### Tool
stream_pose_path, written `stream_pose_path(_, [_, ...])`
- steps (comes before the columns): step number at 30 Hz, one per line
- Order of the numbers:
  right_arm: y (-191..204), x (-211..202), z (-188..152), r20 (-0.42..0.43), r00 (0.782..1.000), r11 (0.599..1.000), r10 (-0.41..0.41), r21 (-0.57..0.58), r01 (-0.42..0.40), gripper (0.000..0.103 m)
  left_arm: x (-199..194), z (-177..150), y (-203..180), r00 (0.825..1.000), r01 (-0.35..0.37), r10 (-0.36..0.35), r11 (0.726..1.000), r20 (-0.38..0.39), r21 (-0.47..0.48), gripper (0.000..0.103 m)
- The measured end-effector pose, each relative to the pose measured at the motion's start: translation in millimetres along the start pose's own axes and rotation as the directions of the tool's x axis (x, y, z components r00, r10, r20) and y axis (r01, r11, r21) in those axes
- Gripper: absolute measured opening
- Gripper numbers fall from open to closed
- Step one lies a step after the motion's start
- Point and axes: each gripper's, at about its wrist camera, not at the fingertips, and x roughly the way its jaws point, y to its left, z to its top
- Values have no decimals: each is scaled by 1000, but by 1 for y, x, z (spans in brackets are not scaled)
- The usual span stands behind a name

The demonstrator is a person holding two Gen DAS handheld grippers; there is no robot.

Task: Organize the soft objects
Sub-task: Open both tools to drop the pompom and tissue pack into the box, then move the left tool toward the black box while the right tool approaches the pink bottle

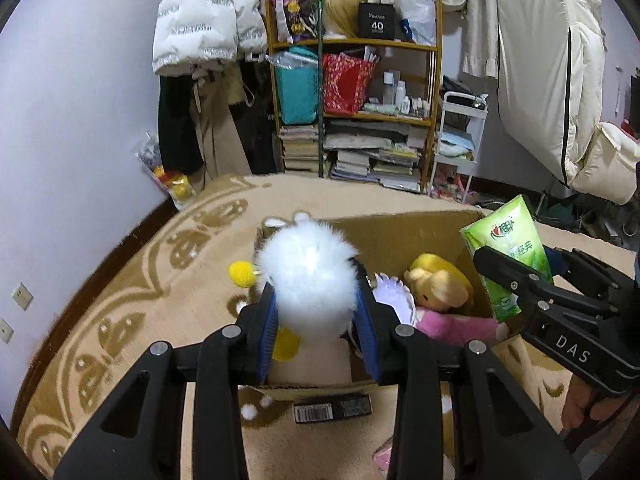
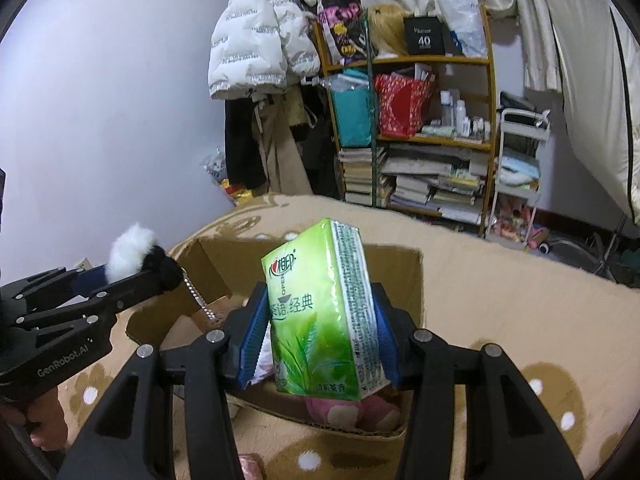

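Note:
My left gripper is shut on a white fluffy pompom toy with yellow bits and a bead chain, held over the left part of an open cardboard box. In the right wrist view the pompom shows at the left. My right gripper is shut on a green tissue pack, held upright over the box. The pack also shows in the left wrist view. Inside the box lie a yellow plush, a pink plush and a white frilly item.
The box stands on a beige patterned blanket. A black barcoded item lies in front of the box. Behind stand a wooden shelf with books and bags, hanging coats and a white cart.

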Motion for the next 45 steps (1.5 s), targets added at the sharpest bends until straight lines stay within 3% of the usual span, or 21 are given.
stream_pose_path(13, [-5, 12, -13, -60, 998, 1000, 15, -3, -15, 53, 26, -18, 1, 994, 10, -11, 1000, -110, -9, 36])
stream_pose_path(15, [-5, 13, -15, -61, 998, 1000, 16, -1, -16, 55, 27, -18, 3, 994, 10, -12, 1000, -111, -18, 40])
stream_pose_path(17, [-6, 13, -16, -66, 998, 1000, 21, 6, -21, 55, 27, -19, 6, 994, 4, -7, 1000, -111, -28, 52])
stream_pose_path(27, [-10, 11, -15, -68, 997, 999, 36, 31, -34, 59, 19, -17, 11, 993, -31, 28, 999, -111, -30, 57])
stream_pose_path(32, [-5, -5, -11, -37, 999, 1000, 16, 13, -16, 75, 5, -16, 16, 995, -15, 10, 999, -95, -50, 76])
stream_pose_path(37, [-1, -27, -8, -8, 1000, 999, 15, 32, -15, 93, -16, -16, 21, 997, -26, 21, 998, -77, -63, 82])
stream_pose_path(40, [1, -42, -9, 5, 1000, 999, 18, 34, -18, 103, -29, -17, 24, 997, -38, 33, 997, -71, -68, 91])
stream_pose_path(45, [6, -67, -14, 12, 1000, 1000, 0, 29, 0, 103, -53, -19, 29, 996, -51, 46, 995, -72, -80, 96])
